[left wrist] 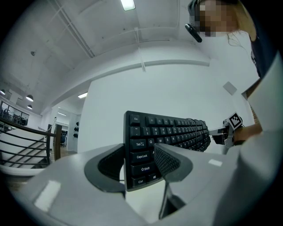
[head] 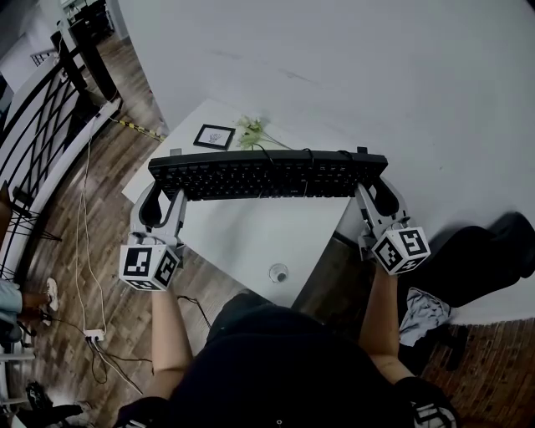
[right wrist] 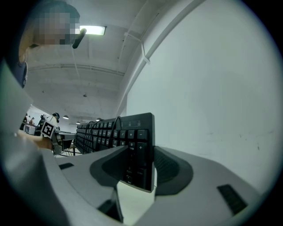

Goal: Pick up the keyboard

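Found keyboard (head: pixel 267 175) clamped at both ends: left end in left claw (head: pixel 164 199), right end in right claw (head: pixel 373 197). Held level above the white worktop (head: pixel 251 242).

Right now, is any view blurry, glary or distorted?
Head view: evenly lit, sharp, the keyboard slightly bowed by the wide lens. Left gripper view: fisheye with black corners, ceiling light blown out. Right gripper view: same fisheye, keyboard sharp, strip light glaring.
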`<state>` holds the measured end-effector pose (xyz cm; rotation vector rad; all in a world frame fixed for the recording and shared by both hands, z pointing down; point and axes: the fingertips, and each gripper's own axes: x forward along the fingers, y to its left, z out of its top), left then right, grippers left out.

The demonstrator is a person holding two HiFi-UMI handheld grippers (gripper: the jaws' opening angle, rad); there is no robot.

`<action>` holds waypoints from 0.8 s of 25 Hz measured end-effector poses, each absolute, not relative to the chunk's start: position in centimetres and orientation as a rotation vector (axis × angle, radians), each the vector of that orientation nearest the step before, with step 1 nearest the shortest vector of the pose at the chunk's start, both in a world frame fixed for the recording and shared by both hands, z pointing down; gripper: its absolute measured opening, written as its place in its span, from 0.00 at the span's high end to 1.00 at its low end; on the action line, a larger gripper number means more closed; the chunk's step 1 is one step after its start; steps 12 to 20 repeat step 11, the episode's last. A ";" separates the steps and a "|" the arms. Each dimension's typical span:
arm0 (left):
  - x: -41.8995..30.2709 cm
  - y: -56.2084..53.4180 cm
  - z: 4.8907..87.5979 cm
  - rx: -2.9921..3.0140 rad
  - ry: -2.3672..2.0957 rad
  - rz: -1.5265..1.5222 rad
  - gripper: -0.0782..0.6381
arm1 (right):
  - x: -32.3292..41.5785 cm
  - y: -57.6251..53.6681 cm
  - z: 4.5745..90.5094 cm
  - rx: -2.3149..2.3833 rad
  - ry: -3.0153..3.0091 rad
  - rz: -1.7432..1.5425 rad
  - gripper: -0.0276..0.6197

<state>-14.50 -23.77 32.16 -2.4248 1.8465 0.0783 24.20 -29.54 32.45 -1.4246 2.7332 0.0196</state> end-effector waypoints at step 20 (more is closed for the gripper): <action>-14.7 -24.6 32.7 -2.437 1.853 0.082 0.59 | 24.0 -30.4 32.4 -1.435 2.738 0.022 0.67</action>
